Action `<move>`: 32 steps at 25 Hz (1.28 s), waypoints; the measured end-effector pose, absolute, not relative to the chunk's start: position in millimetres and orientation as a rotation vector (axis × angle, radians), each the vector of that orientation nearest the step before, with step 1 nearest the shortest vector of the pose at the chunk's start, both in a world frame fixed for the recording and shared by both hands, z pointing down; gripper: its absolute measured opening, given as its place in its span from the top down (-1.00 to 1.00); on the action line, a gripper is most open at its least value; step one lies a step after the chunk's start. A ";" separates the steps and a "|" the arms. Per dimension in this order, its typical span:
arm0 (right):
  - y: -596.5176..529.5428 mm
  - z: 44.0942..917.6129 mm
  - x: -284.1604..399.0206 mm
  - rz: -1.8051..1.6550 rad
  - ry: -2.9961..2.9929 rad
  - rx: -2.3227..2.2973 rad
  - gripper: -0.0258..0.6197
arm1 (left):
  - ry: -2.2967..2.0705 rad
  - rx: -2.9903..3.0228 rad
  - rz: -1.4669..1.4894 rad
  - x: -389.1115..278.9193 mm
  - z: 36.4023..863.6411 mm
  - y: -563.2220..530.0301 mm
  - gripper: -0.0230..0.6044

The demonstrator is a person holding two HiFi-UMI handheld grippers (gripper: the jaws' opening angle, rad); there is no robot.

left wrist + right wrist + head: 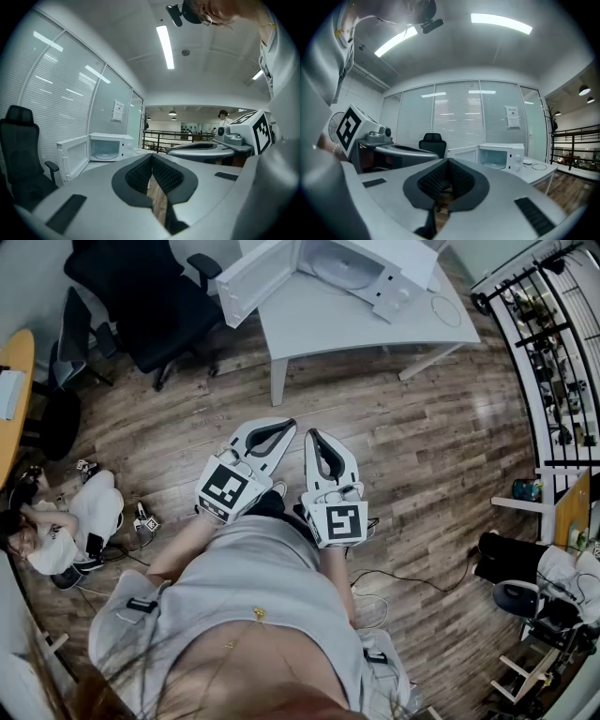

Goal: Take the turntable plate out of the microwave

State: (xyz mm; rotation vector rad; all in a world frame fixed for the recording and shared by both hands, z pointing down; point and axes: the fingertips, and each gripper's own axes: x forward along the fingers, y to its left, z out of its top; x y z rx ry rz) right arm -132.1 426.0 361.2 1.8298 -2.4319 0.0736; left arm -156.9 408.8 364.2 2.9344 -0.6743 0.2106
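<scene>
Turntable plate [342, 270] lies flat inside the open microwave [398, 296] on the table [319, 324], well ahead of both claws. It is round, so no long axis. Left claw [286, 426] and right claw [312, 437] are pinched closed and empty; we judge neither nearer. Only the gripper views show the cavity face-on: left of the left claw's line, right of the right's

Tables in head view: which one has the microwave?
The white table at the top: the microwave stands on it, door open. The wooden table at the left edge has none.
</scene>
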 end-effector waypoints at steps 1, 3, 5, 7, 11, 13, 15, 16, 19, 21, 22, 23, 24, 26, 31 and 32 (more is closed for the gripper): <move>426.2 360.7 -132.9 0.074 -2.439 1.833 0.87 | -0.680 2.938 0.207 -158.0 364.1 408.7 0.83; 426.8 359.3 -133.9 0.080 -2.458 1.845 0.87 | -0.703 2.950 0.199 -160.4 363.0 408.2 0.83; 428.3 358.0 -133.9 0.099 -2.482 1.859 0.86 | -0.738 2.972 0.195 -162.5 361.0 408.7 0.83; 430.1 358.0 -133.7 0.118 -2.500 1.856 0.82 | -0.754 2.980 0.182 -163.8 359.3 410.3 0.82; 432.4 358.9 -132.7 0.126 -2.519 1.833 0.72 | -0.744 2.939 0.129 -164.4 359.5 411.0 0.51; 431.5 360.6 -132.5 0.127 -2.523 1.824 0.65 | -0.744 2.921 0.127 -164.9 362.9 409.2 0.50; 430.3 362.4 -132.4 0.128 -2.522 1.812 0.61 | -0.751 2.909 0.127 -165.8 365.5 407.7 0.50; 429.8 363.1 -132.5 0.129 -2.522 1.807 0.60 | -0.750 2.902 0.126 -166.3 366.5 407.5 0.50; 428.8 365.4 -133.3 0.142 -2.524 1.795 0.56 | -0.747 2.878 0.129 -169.2 369.0 407.7 0.49; 427.3 365.9 -133.1 0.150 -2.522 1.794 0.56 | -0.758 2.871 0.139 -170.9 370.1 406.4 0.49; 425.5 365.9 -132.7 0.152 -2.521 1.796 0.56 | -0.762 2.869 0.141 -171.2 370.3 404.7 0.49; 423.2 366.0 -132.2 0.153 -2.519 1.798 0.56 | -0.764 2.867 0.139 -171.2 370.4 402.5 0.49; 420.6 366.2 -131.8 0.154 -2.516 1.799 0.56 | -0.763 2.864 0.134 -170.9 370.7 399.9 0.49; 414.9 366.9 -131.3 0.151 -2.507 1.804 0.56 | -0.755 2.864 0.127 -169.9 371.1 394.1 0.49; 391.3 366.3 -123.4 0.161 -2.486 1.843 0.56 | -0.701 2.870 0.109 -159.7 371.2 370.8 0.49; 384.9 365.4 -121.0 0.165 -2.485 1.851 0.56 | -0.693 2.871 0.109 -156.9 371.1 364.3 0.49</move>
